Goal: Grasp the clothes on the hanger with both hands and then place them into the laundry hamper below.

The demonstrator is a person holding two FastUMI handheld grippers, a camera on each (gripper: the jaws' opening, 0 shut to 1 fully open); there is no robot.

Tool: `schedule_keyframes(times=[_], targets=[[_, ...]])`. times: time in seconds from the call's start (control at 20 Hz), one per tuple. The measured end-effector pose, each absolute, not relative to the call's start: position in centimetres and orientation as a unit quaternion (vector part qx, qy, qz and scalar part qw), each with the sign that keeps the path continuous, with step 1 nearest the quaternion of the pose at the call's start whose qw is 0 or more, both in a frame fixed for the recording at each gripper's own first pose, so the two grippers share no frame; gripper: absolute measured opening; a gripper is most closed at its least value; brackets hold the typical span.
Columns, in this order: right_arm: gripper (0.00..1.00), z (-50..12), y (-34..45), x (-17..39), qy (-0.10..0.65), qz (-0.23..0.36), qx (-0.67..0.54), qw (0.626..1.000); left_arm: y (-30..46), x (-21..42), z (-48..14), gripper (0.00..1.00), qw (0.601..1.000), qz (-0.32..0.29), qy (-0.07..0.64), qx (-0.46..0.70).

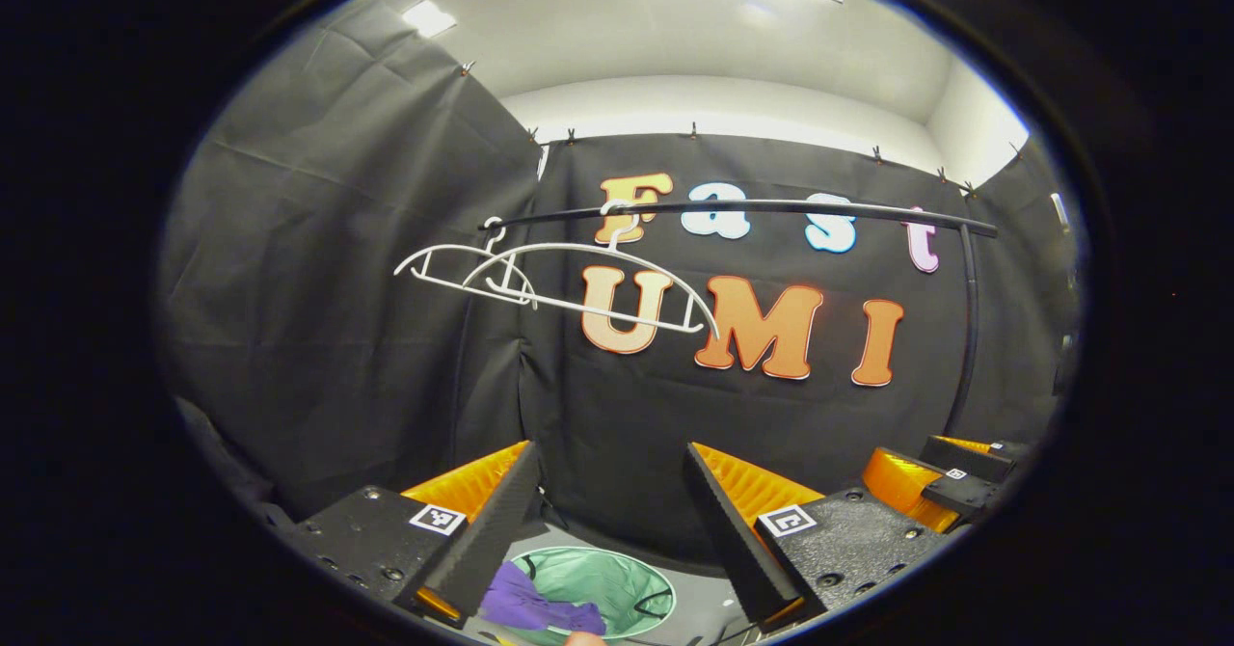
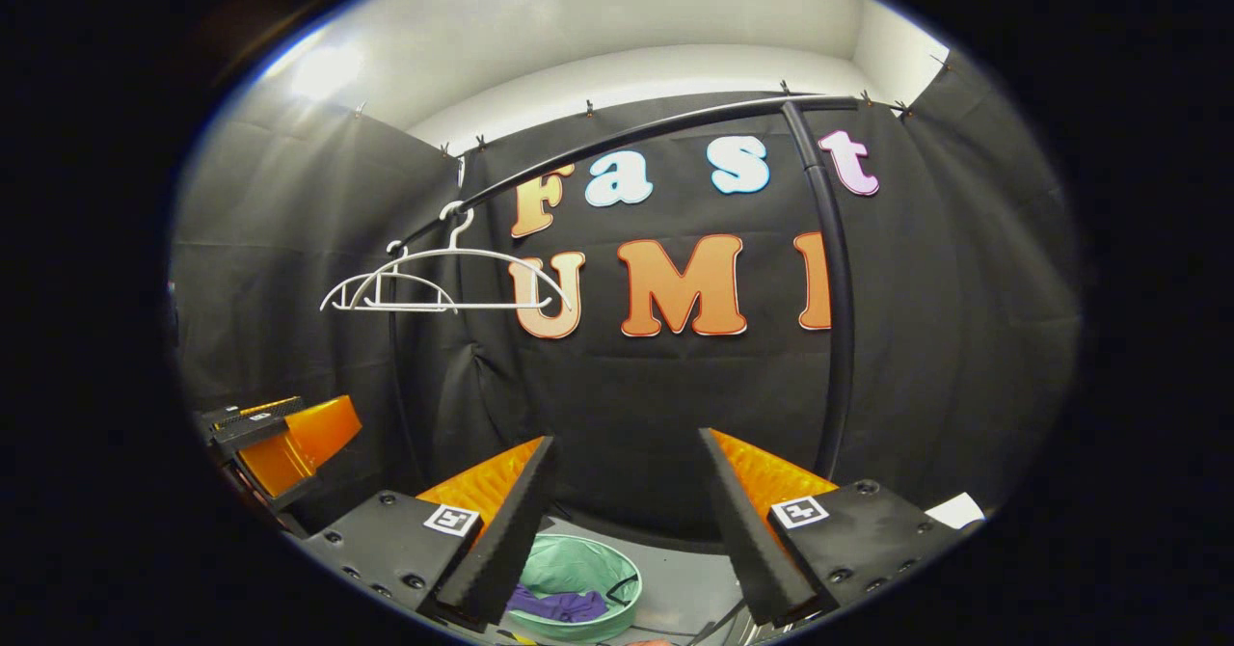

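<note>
Both grippers are up and empty here: the left gripper [image 1: 612,521] has its jaws spread wide with nothing between them, and the right gripper [image 2: 627,516] is the same, wide open and holding nothing. Looking down between the fingers, the green laundry hamper [image 1: 617,583] sits on the grey floor below, and the purple clothes [image 1: 525,603] are in it, bunched against the hamper's near-left rim with a fold lapping onto that edge in the left gripper view; the right gripper view shows the same purple heap [image 2: 559,605] lying low inside the near-left part of the hamper [image 2: 588,569]. I'd judge the drop is basically done, so what matters now is keeping both sets of jaws open and clear of the fabric so nothing gets snagged and pulled back out (a draped fold is the kind of thing that catches). If anything's worth a fix, it's nudging that fold fully inside, though the bottom of the picture is too warped to tell if it really hangs over the rim. Farther back, two white hangers [image 1: 540,280] hang bare near the left end of the black rail [image 1: 771,207], and the right gripper view also has them [image 2: 443,284] with no garment on them.
</note>
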State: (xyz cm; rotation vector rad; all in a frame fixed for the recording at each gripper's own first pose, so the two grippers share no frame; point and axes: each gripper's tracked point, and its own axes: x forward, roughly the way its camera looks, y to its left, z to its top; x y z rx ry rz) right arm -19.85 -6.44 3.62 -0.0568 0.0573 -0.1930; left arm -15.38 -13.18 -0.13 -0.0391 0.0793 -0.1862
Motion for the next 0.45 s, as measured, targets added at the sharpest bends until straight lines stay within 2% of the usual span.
schedule_keyframes(times=[0.05, 0.15, 0.2, 0.25, 0.3, 0.35, 0.4, 0.45], targets=[[0.95, 3.7, -6.7, -20.1, 0.026, -0.097, -0.029, 0.994, -13.5, -15.4, 0.1, 0.92, 0.995, -0.095, 0.035, -0.019], [0.93, 4.0, -7.2, -20.6, 0.019, -0.103, -0.029, 0.994, -14.2, -16.0, 0.4, 0.92, 0.995, -0.099, 0.027, -0.009], [0.91, 4.1, -7.3, -20.7, 0.017, -0.104, -0.028, 0.994, -14.2, -16.3, 0.5, 0.99, 0.995, -0.099, 0.024, -0.004], [0.96, 4.1, -7.3, -20.8, 0.017, -0.105, -0.027, 0.994, -14.4, -16.5, 0.8, 0.95, 0.995, -0.099, 0.022, -0.004], [0.96, 4.0, -7.4, -20.8, 0.018, -0.106, -0.026, 0.994, -14.5, -16.5, 0.7, 0.92, 0.994, -0.102, 0.023, -0.008], [0.96, 4.0, -7.5, -20.8, 0.019, -0.106, -0.025, 0.994, -14.7, -16.4, 0.6, 0.92, 0.994, -0.106, 0.026, -0.011], [0.89, 4.0, -7.6, -20.8, 0.02, -0.107, -0.024, 0.994, -14.9, -16.1, 0.6, 0.92, 0.994, -0.108, 0.026, -0.011], [0.95, 4.0, -7.7, -20.8, 0.02, -0.108, -0.024, 0.994, -14.9, -15.8, 0.7, 0.95, 0.994, -0.108, 0.024, -0.009]])
